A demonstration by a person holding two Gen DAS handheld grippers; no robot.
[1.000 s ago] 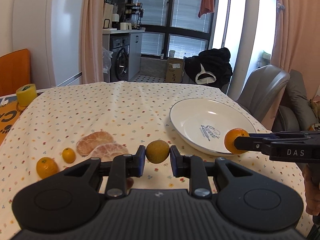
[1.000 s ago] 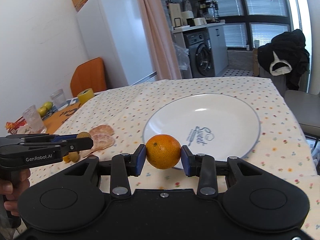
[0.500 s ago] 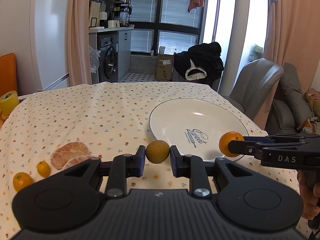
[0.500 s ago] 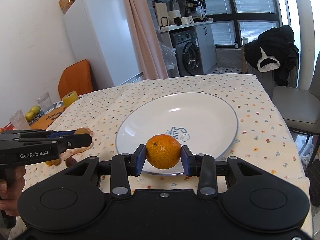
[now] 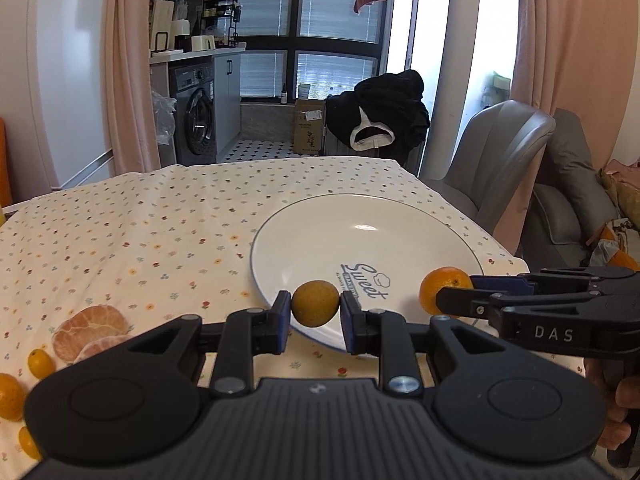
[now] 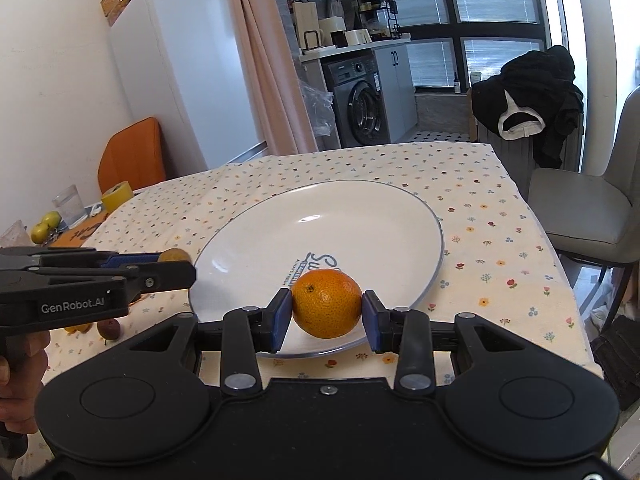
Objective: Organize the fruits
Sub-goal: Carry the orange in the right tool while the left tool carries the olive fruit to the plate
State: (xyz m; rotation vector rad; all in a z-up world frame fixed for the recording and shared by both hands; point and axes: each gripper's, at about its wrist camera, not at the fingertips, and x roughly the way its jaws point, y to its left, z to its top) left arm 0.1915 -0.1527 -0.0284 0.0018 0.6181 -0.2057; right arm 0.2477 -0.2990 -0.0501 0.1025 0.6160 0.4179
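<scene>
The table [image 5: 160, 216] carries a white plate [image 5: 360, 220]. Over its near rim, the right gripper [image 6: 327, 314] has its fingers clamped on an orange [image 6: 326, 303]; the left gripper [image 5: 315, 314] pinches a small brown fruit [image 5: 315, 303]. Peeled segments [image 5: 88, 326] and kumquats [image 5: 40, 362] lie left of the plate.

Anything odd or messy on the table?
Only the peeled segments: they lie bare on the tablecloth beside the kumquats, while every other fruit is whole. The plate looks clean and undamaged.
</scene>
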